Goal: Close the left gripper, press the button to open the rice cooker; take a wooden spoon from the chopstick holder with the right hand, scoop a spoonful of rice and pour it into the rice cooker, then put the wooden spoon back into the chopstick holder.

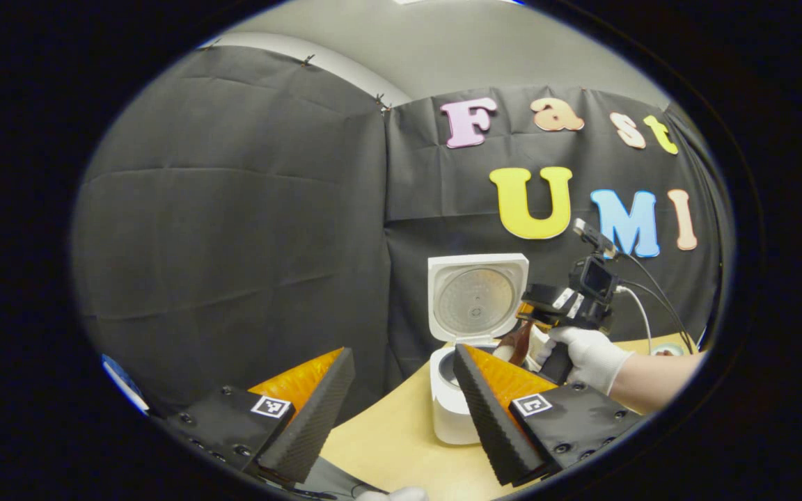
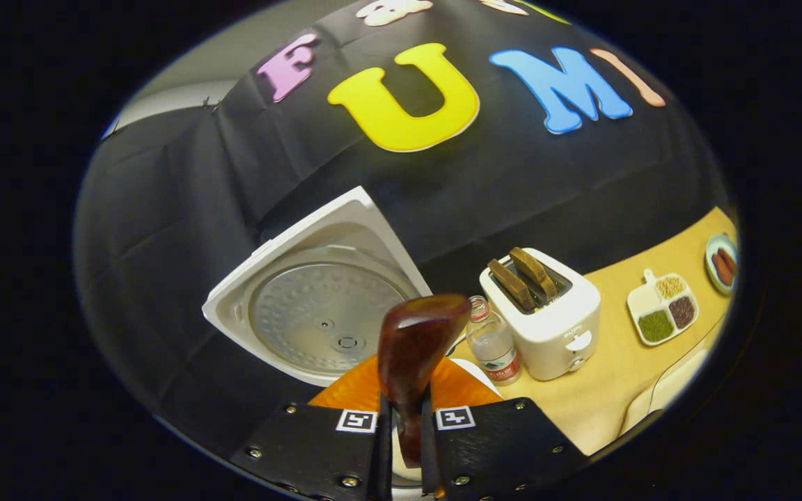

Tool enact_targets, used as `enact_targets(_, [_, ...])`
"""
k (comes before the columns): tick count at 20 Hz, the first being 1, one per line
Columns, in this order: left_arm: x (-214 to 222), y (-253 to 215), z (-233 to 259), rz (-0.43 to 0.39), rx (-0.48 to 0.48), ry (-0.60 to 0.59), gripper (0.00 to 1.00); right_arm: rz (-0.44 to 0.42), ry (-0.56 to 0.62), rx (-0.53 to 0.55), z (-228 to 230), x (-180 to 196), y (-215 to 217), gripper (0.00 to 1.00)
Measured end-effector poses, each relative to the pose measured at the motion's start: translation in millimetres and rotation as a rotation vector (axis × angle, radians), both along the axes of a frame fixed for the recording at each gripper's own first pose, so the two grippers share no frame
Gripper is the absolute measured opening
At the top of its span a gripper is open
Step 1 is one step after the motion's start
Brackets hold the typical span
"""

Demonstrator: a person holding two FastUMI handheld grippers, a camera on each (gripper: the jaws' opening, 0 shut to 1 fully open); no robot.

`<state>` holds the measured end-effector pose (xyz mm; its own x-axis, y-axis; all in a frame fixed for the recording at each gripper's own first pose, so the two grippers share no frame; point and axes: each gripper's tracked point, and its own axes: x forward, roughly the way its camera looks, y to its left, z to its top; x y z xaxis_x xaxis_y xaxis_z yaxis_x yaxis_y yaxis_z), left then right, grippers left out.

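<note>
With the rice cooker (image 1: 467,348) lid already up on the tabletop (image 1: 387,438), the right gripper (image 2: 404,431), jaws clamped on the wooden spoon (image 2: 411,348), holds it over the pot, left gripper (image 1: 401,410) jaws open; returning the spoon remains.

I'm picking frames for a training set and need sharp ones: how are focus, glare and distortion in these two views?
Left gripper view: sharp, evenly lit; fisheye bends the table edge; the rice cooker is small but clear. Right gripper view: strong barrel distortion tilts the rice cooker lid and toaster; the wooden spoon, close in the right gripper, is slightly soft with a mild highlight.
</note>
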<state>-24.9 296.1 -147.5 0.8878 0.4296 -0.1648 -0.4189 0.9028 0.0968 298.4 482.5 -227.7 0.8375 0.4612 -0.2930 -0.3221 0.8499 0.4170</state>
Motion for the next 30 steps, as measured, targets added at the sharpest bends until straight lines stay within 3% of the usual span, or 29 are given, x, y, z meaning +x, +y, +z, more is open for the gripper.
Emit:
enact_targets(4, [0,0,0,0.001,0.009,-0.002,1.0,0.053,-0.127,-0.203,-7,-8,7,0.16])
enact_targets(8, [-2,0,-2,0.004,0.0,0.009,1.0,0.1,-0.232,-0.316,-4,-13,15,0.16])
enact_targets(11, [-4,0,-2,0.01,-0.006,0.013,1.0,0.168,-0.361,-0.461,6,-21,23,0.17])
enact_targets(18, [-4,1,0,0.01,0.004,0.005,1.0,0.28,-0.555,-0.659,15,-37,46,0.16])
enact_targets(24, [-4,1,0,0.006,-0.003,0.001,1.0,0.277,-0.513,-0.634,12,-33,42,0.16])
enact_targets(30, [-7,1,1,0.005,0.0,0.006,1.0,0.219,-0.28,-0.32,26,-18,26,0.17])
